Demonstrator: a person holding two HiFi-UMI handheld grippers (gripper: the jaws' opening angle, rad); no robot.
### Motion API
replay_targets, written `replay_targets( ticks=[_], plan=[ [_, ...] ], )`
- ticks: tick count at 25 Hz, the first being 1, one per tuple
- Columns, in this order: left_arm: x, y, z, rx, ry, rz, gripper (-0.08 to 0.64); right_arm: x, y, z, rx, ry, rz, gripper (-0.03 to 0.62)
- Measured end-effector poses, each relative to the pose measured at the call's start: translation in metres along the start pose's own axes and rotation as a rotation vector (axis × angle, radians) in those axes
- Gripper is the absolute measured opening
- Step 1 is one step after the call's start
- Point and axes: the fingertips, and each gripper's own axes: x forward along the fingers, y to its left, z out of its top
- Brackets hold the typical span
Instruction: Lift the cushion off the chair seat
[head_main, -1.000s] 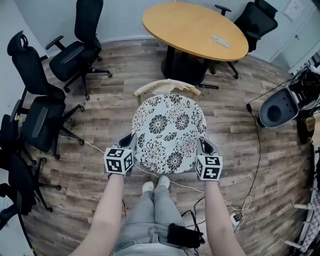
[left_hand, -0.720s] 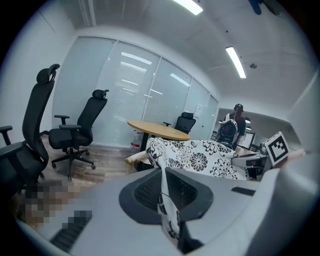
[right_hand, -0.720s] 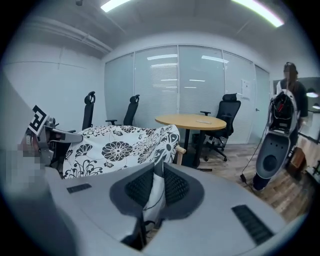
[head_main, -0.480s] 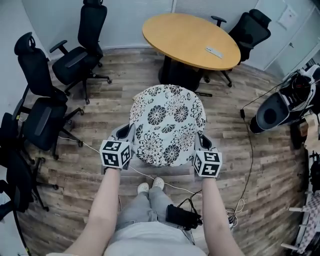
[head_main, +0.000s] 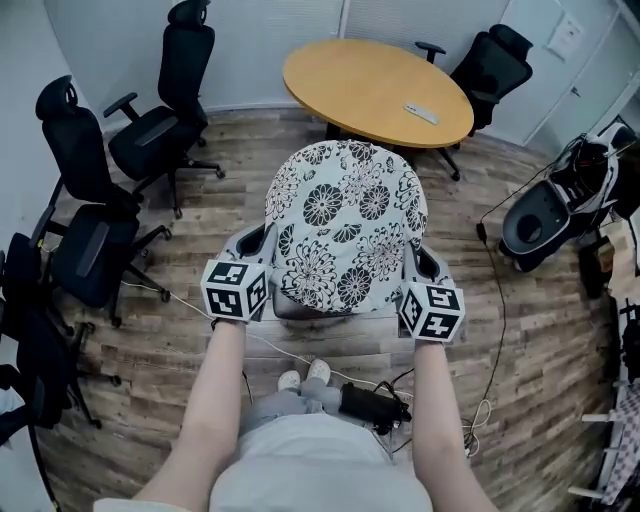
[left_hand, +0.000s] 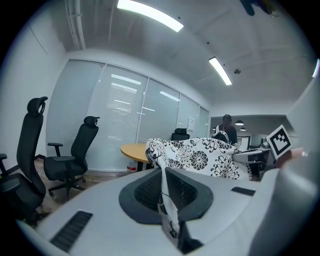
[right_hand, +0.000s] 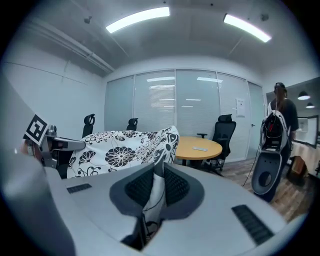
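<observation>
- Cushion (head_main: 345, 235), blk/wht floral, hung clear of the wood floor (head_main: 200, 330) btwn my two tools, spread roughly flat in front of me w/ its far edge toward the round counter (head_main: 375, 85).
- Left tool (head_main: 262, 262): jaws all but together, clamped on the cushion's left edge. In the left gripper view I saw a thin fold of fabric pinched btwn the dark pads (left_hand: 145, 192).
- Right tool (head_main: 412, 268): same, nearly closed, gripping the right edge. Fabric ran down btwn its pads (right_hand: 176, 189).
- Both tools sat at about the same height, one either side of the cushion.
- Blk office chairs (head_main: 150, 135) stood off to the left, well apart from the cushion.
</observation>
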Motion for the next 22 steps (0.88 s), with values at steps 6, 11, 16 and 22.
replay_targets(
  ticks=[6, 11, 16, 22],
  plan=[
    [0.010, -0.010, 0.038, 0.053, -0.059, -0.001, 0.018, 0.001, -0.003, 0.037, -0.012, -0.075, -0.003, 0.038],
    [0.021, -0.020, 0.072, 0.082, -0.105, 0.006, 0.018, 0.003, -0.013, 0.069, -0.036, -0.123, -0.009, 0.038],
    [0.049, -0.036, 0.118, 0.087, -0.127, 0.015, 0.018, 0.016, -0.045, 0.110, -0.039, -0.142, -0.009, 0.037],
    [0.038, -0.040, 0.120, 0.113, -0.172, 0.011, 0.018, 0.005, -0.040, 0.111, -0.042, -0.200, -0.029, 0.037]
  ],
)
